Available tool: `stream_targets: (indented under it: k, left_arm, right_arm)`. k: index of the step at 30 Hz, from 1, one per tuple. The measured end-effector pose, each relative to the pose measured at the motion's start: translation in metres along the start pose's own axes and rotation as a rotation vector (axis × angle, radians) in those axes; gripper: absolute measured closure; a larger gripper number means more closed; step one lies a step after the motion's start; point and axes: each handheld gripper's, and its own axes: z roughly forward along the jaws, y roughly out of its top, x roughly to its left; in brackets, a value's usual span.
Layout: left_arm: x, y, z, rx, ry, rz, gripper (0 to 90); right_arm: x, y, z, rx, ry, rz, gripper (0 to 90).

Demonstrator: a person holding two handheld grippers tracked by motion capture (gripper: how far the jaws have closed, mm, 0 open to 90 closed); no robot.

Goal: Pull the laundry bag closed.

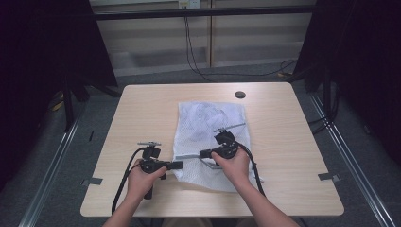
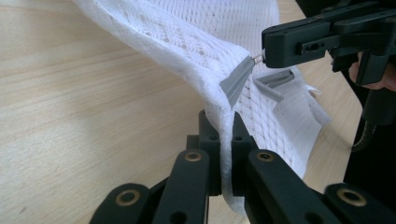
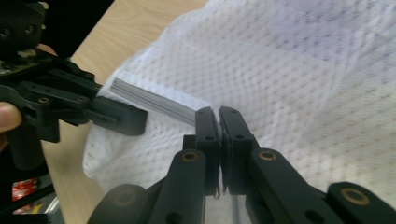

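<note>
A white mesh bag [image 1: 208, 118] lies flat in the middle of the light wooden table [image 1: 142, 109]. My left gripper [image 1: 178, 165] points right and is shut on the bag's near left edge; in the left gripper view its jaws [image 2: 222, 121] pinch a raised fold of mesh [image 2: 187, 37]. My right gripper [image 1: 202, 153] points left over the bag. It is shut on the small metal zipper pull [image 2: 257, 58] at the end of the grey zipper [image 1: 189, 155]. In the right gripper view the grey zipper [image 3: 154, 100] runs into my shut jaws [image 3: 219, 116], and the left gripper [image 3: 116, 119] is close on the left.
A round black hole [image 1: 240, 94] sits near the table's far edge. Small metal brackets [image 1: 92, 181] [image 1: 327, 176] stick out at the near corners. Black curtains hang on both sides, and cables [image 1: 194, 52] run on the floor behind.
</note>
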Motion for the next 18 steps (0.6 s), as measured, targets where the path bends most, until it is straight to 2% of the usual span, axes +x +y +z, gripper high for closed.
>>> stream_targets:
  k: [5,18]
  left_arm:
    - [0.0011,0.0,-0.0002,-0.001,-0.012,0.0,89.0]
    - [0.0003,-0.0005,0.0007,0.002,0.0,-0.002,89.0]
  right_arm:
    - [-0.0073,-0.002,-0.0037,-0.006,0.008,0.024,86.8]
    - [-0.009,-0.0026,-0.007,-0.009,0.003,0.026,86.8]
